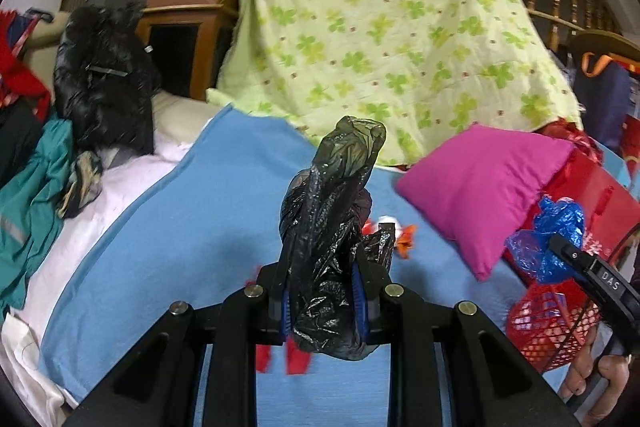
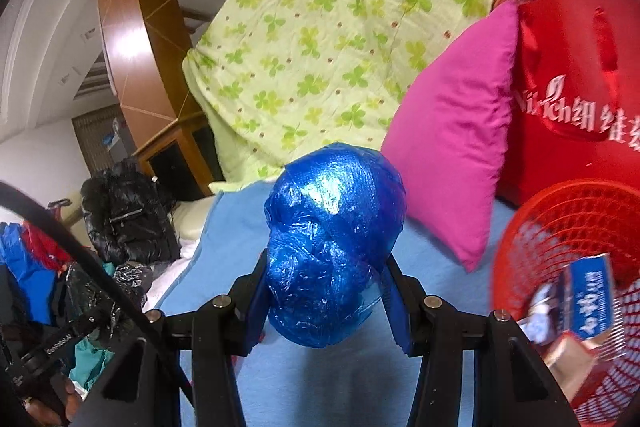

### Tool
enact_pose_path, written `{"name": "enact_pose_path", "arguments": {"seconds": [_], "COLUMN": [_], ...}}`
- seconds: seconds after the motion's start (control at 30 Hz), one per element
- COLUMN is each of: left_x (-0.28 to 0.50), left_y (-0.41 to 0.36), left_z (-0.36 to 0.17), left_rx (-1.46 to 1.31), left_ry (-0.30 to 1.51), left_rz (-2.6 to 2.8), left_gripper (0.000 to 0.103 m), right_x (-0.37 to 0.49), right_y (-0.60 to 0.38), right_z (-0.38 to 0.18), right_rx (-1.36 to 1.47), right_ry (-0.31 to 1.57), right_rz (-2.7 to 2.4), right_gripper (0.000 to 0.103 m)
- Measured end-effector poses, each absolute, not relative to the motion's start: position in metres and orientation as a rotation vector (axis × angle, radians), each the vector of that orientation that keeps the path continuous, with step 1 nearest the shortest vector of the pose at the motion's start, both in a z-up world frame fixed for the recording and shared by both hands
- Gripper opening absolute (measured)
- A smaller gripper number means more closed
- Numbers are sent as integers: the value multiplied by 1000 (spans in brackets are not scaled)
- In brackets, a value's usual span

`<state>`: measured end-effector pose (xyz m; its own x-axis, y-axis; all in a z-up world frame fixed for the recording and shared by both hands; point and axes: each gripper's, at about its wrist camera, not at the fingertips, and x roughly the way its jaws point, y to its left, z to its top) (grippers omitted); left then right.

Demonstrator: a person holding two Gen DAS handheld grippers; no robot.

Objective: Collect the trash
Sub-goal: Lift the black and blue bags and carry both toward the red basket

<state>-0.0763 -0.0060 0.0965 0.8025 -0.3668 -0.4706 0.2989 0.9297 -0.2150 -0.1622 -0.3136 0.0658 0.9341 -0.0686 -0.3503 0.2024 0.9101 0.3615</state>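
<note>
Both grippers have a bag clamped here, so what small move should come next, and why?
Probably carry the right gripper, shut on the blue plastic bag, sideways over the red mesh basket and release it. The basket stands close beside that gripper and already holds trash. The left gripper, shut on the black plastic bag, looks farther from the basket, so it would likely follow.

A black bag [image 1: 328,251] and a shiny blue bag [image 2: 332,239] are seen above a light blue sheet [image 1: 160,247]. A pale yellow quilt [image 1: 380,27] is patterned with green clovers. The pillow [image 1: 480,187] is magenta, the mesh basket [image 2: 560,227] red, the jacket [image 1: 104,75] black.
</note>
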Motion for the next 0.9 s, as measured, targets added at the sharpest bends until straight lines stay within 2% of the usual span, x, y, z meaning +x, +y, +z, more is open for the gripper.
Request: {"name": "enact_pose_path", "arguments": {"seconds": [0.9], "left_x": [-140], "left_y": [-138], "left_z": [151], "left_rx": [27], "left_ry": [442], "left_rz": [-640], "left_gripper": [26], "right_x": [-228], "right_y": [-385], "right_z": [76], "right_rx": [509], "right_ry": [218], "right_rz": [-276], "right_gripper": [53]}}
